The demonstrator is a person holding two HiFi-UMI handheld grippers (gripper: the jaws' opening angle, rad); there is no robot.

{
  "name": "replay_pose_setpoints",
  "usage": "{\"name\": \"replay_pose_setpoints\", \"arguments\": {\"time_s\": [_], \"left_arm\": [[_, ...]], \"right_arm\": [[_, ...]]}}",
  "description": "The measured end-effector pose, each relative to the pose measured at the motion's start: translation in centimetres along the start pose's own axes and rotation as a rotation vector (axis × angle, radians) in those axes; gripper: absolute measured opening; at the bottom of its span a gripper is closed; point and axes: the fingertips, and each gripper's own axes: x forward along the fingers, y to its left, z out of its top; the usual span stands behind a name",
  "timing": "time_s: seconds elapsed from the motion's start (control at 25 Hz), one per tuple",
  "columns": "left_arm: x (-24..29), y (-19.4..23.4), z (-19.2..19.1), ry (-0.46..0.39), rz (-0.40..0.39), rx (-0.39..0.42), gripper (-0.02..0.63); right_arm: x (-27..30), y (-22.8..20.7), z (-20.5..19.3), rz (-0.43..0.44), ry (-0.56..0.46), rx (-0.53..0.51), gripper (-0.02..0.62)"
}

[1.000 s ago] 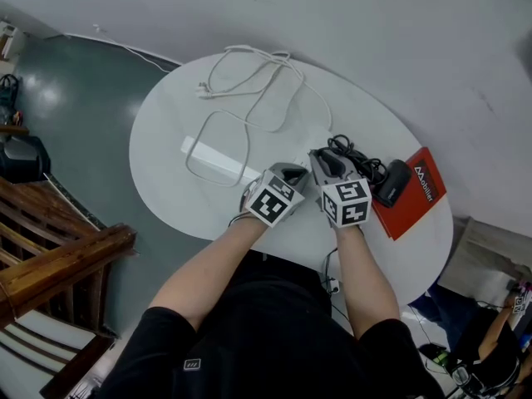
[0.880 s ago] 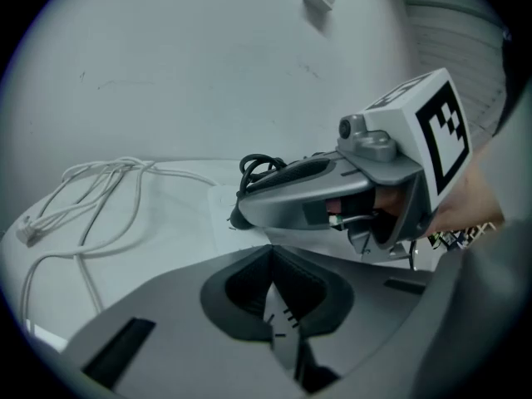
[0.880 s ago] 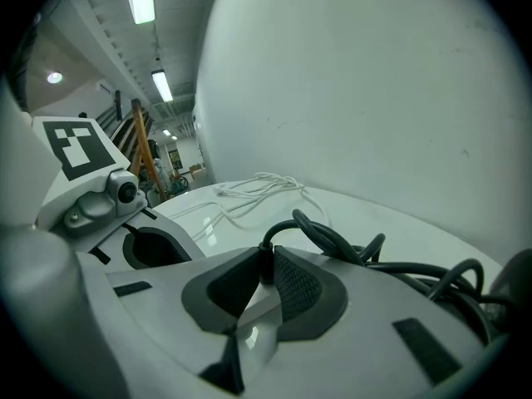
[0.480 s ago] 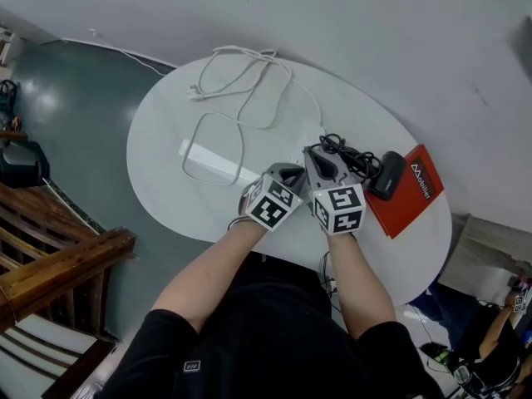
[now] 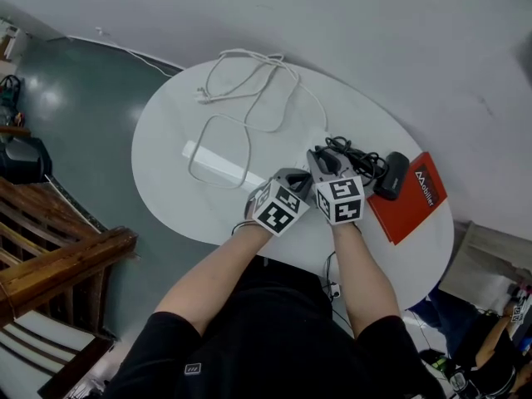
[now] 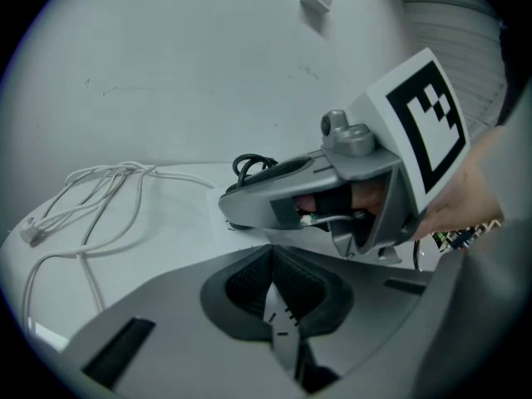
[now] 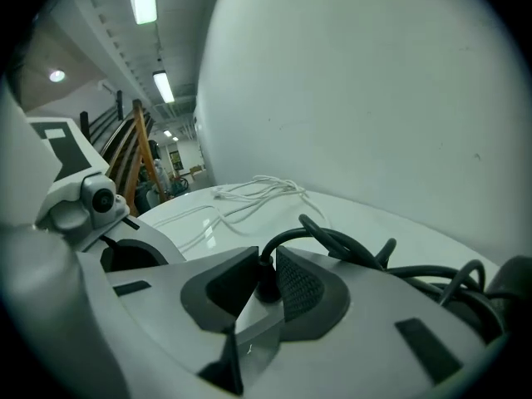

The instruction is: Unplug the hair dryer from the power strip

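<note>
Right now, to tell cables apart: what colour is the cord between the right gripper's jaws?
Black cord; right gripper view.

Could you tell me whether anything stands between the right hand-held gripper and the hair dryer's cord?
Nothing visible does: the black cord sits between the jaws of the right hand-held gripper, which have just been opening.

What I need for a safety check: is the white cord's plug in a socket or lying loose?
Loose: the white cord's plug lies bare on the round table, no socket at it.
</note>
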Motion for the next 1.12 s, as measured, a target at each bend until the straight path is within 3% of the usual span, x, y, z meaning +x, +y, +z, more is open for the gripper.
{"name": "replay_pose_setpoints", "arguments": {"time_s": [0.12, 0.52, 0.68, 0.8, 0.96, 1.12], "left_arm": [[0.1, -0.1, 0.1, 0.000, -0.001, 0.018, 0.012], [0.1, -0.4, -0.1, -0.010, 0.006, 0.014, 0.012], [0.2, -0.3, 0.0, -0.005, 0.009, -0.004, 0.012], [0.3, -0.4, 0.1, -0.005, -0.001, -0.003, 0.012], [0.3, -0.3, 0.0, -0.018, 0.006, -0.018, 0.012], [0.4, -0.1, 0.0, -0.026, -0.018, -0.063, 0.012]], "right_arm": [[-0.1, 0.1, 0.2, 0.009, 0.007, -0.023, 0.069], [-0.8, -0.5, 0.0, -0.001, -0.015, 0.119, 0.066], [-0.5, -0.2, 0.3, -0.030, 0.027, 0.022, 0.066], [-1.4, 0.0, 1.5, -0.020, -0.015, 0.002, 0.066], [-2.2, -1.2, 3.5, 0.046, -0.077, 0.121, 0.067], [-3.3, -1.0, 3.3, 0.103, -0.074, 0.212, 0.067]]}}
